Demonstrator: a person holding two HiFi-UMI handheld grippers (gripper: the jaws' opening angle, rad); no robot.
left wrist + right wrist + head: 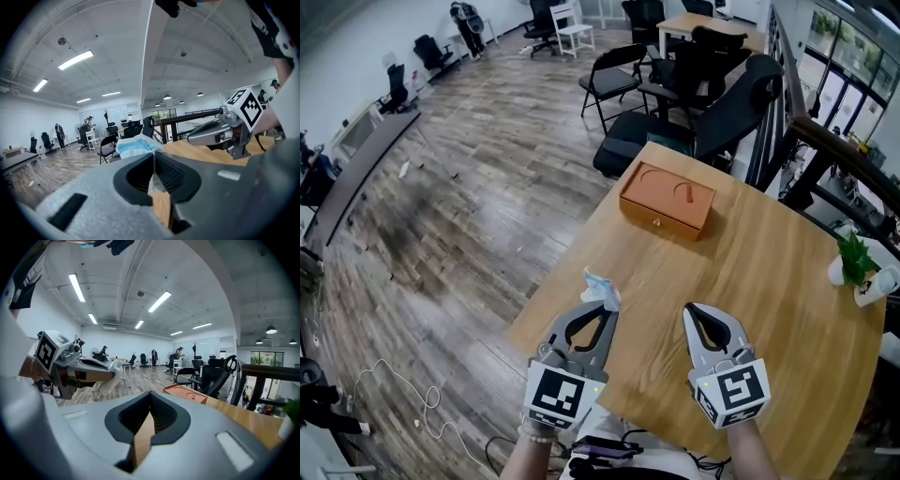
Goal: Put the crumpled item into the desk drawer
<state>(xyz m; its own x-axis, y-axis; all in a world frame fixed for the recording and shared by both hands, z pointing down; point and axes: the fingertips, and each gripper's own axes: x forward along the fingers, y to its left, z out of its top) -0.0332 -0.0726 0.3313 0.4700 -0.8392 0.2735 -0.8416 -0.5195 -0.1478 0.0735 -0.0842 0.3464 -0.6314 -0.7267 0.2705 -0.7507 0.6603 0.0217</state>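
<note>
Lowest in the head view, the left tool has its jaws pinched together on the crumpled item — a pale blue-and-white wad that sticks out past the tips, over the near edge of the bench. To its right, the right tool is closed too, with nothing between its jaws. Higher up, towards the middle of the frame, sits the orange drawer box, its drawer shut, with a small knob on the front face. The likely trouble is that the knob is tiny and the box looks light — a pull by the right tool may drag the whole box rather than open it. The wad seems held only by an edge and could slip free.
</note>
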